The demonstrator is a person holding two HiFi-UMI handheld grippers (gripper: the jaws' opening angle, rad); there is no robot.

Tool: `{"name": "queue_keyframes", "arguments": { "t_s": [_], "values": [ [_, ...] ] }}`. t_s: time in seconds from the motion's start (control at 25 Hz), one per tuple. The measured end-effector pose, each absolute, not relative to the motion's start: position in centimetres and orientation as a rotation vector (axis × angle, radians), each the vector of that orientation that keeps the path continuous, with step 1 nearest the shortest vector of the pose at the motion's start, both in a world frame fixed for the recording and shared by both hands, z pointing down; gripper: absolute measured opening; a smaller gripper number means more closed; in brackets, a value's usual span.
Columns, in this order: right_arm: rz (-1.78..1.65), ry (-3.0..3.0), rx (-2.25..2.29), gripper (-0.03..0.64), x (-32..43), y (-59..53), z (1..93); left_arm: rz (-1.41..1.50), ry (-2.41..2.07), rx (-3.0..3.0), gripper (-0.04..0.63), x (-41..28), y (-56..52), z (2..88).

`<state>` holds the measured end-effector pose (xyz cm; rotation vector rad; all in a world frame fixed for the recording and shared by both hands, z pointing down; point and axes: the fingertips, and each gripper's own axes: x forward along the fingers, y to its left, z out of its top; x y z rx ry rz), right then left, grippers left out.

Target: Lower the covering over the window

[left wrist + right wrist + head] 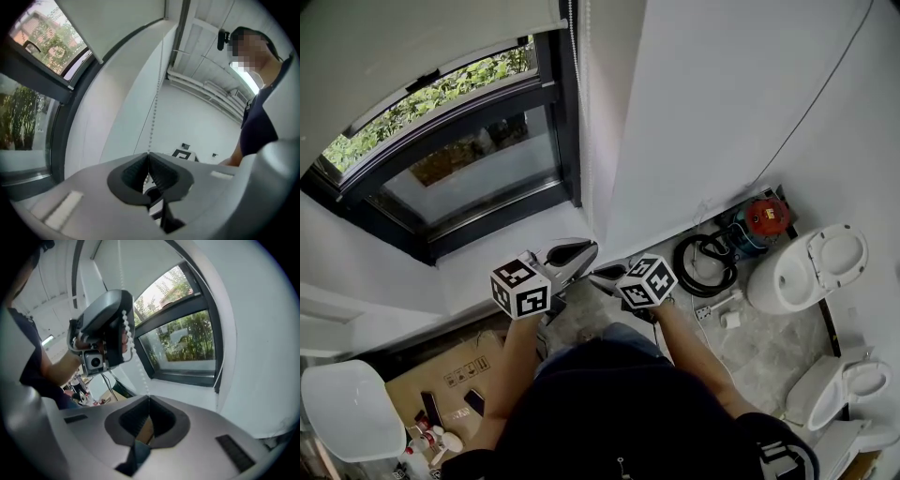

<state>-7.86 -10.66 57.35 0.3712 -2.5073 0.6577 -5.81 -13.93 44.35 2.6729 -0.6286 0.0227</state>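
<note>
Bead chain [153, 121] tight in clenched left gripper [149, 154] and clenched right gripper [148, 398], beside window [469, 173]

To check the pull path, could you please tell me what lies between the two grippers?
The bead chain runs from the shut right gripper up to the shut left gripper; the right gripper view shows it.

1. A white toilet bowl [806, 267] stands against the right wall, a second toilet [848, 384] just below it.
2. A red-topped machine [766, 217] sits in the corner, with a coiled black hose [701, 255] just beside it.
3. A cardboard box [450, 375] lies at lower left.
</note>
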Motion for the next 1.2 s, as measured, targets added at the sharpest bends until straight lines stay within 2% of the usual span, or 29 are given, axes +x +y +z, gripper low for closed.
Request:
{"name": "queue_keyframes", "arguments": {
  "t_s": [0.2,0.72,0.92,1.2],
  "values": [
    [0.646,-2.450,0.348,0.012,-7.6,-10.2,58.9,0.095,-0.641,2.669,0.014,-5.9,-13.6,46.0],
    [0.672,-2.446,0.338,0.012,-6.8,-9.3,60.1,0.051,-0.637,2.633,0.014,-5.7,-13.4,47.5],
    [0.572,-2.383,0.323,0.012,-5.5,-9.3,61.4,0.115,-0.671,2.629,0.014,-4.9,-13.6,48.9],
    [0.615,-2.430,0.272,0.014,-2.9,-8.9,61.8,0.054,-0.696,2.557,0.014,-3.2,-13.1,49.5]
  ]
}}
